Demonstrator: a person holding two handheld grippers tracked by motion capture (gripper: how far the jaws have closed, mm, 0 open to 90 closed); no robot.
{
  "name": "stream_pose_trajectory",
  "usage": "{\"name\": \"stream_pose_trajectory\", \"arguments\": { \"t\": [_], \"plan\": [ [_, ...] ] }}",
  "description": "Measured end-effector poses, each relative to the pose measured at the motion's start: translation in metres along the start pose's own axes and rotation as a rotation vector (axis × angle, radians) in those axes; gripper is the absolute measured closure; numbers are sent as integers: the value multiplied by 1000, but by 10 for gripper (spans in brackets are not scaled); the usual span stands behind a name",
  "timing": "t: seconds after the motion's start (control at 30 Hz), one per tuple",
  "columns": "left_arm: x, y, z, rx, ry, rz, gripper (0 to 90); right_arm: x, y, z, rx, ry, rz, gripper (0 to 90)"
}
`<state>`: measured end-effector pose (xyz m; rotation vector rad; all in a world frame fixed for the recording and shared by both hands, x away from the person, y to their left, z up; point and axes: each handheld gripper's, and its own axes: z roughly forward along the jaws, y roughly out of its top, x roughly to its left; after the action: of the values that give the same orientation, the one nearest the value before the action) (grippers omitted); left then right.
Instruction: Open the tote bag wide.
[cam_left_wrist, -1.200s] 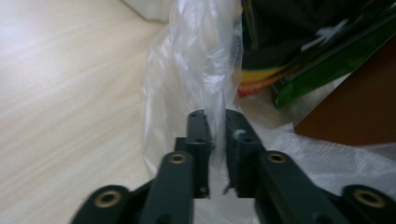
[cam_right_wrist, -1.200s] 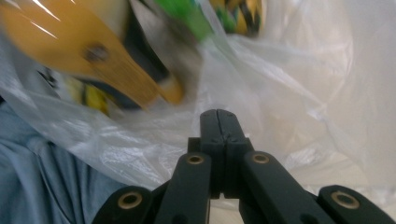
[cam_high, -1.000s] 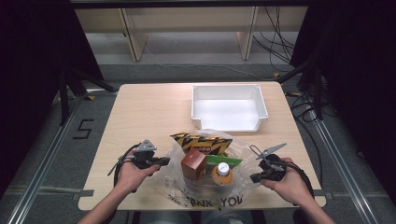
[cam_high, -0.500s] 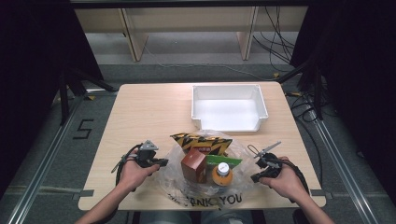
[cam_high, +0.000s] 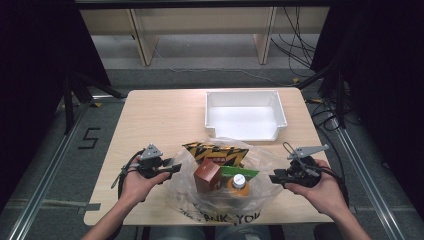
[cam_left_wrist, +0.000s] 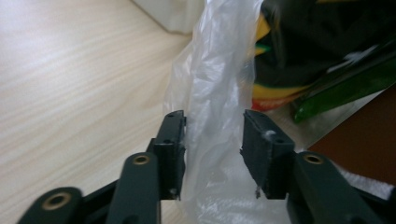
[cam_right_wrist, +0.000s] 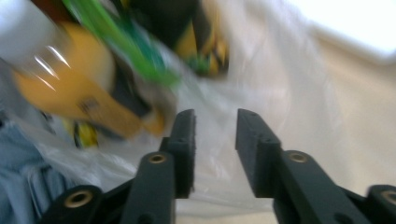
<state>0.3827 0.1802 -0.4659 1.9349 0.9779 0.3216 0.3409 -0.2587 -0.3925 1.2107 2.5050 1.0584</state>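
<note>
A clear plastic bag (cam_high: 182, 189) lies at the table's near edge. It holds a yellow-and-black snack bag (cam_high: 215, 151), a brown box (cam_high: 207, 176), a green packet (cam_high: 241, 174) and an orange bottle (cam_high: 239, 188) with a white cap. My left gripper (cam_high: 175, 167) is at the bag's left side; its jaws have just been opening. In the left gripper view (cam_left_wrist: 212, 140) they stand apart with the bag's film (cam_left_wrist: 219, 84) loose between them. My right gripper (cam_high: 274, 177) is at the bag's right side; its jaws (cam_right_wrist: 215, 135) have also just been opening and hold nothing, with blurred film behind them.
A white tray (cam_high: 245, 95) stands empty at the back right of the wooden table (cam_high: 160, 120), just beyond the bag. Bare tabletop lies to the left and behind. Black frames and cables run on the floor around the table.
Both grippers' jaws have come apart at the bag's two sides. The right hand has lifted slightly. The bag and its contents stay where they were.
</note>
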Motion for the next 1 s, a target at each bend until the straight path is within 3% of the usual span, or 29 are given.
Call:
{"name": "stream_pose_trajectory", "arguments": {
  "t": [0.03, 0.07, 0.13, 0.17, 0.2, 0.27, 0.4, 0.57, 0.7, 0.77, 0.8, 0.93, 1.0],
  "plan": [
    [-2, 3, -4, -25, 8, -8, 527, 2, 4, -4, -61, -13, -19, 615],
    [-2, 3, -4, -25, 8, -8, 502, 1, 9, -10, -72, -13, -58, 601],
    [-3, 5, -9, -39, 17, -8, 462, 2, 18, -15, -138, -19, -82, 562],
    [-2, 6, -11, -43, 20, 6, 462, 2, 18, -15, -138, -19, -82, 562],
    [-2, 6, -14, -57, 19, -7, 422, 1, 26, -15, -179, -18, -96, 549],
    [-2, 6, -17, -67, 23, -15, 395, -3, 32, -11, -199, -12, -116, 539],
    [-1, 3, -24, -90, 27, -38, 362, -7, 37, 0, -214, 11, -86, 527],
    [2, 0, -30, -114, 36, -53, 341, -9, 42, 0, -236, 24, -136, 537],
    [1, -1, -29, -114, 38, -54, 335, -7, 44, 2, -251, 37, -143, 536],
    [-3, -1, -27, -111, 37, -57, 333, -7, 45, 2, -248, 46, -177, 531],
    [-3, -1, -27, -111, 37, -57, 333, -6, 44, 3, -266, 44, -172, 528],
    [-4, 1, -25, -112, 34, -47, 334, -2, 45, 3, -256, 70, -154, 512],
    [-5, 2, -24, -109, 34, -47, 334, -2, 46, 4, -270, 68, -171, 505]
  ]
}}
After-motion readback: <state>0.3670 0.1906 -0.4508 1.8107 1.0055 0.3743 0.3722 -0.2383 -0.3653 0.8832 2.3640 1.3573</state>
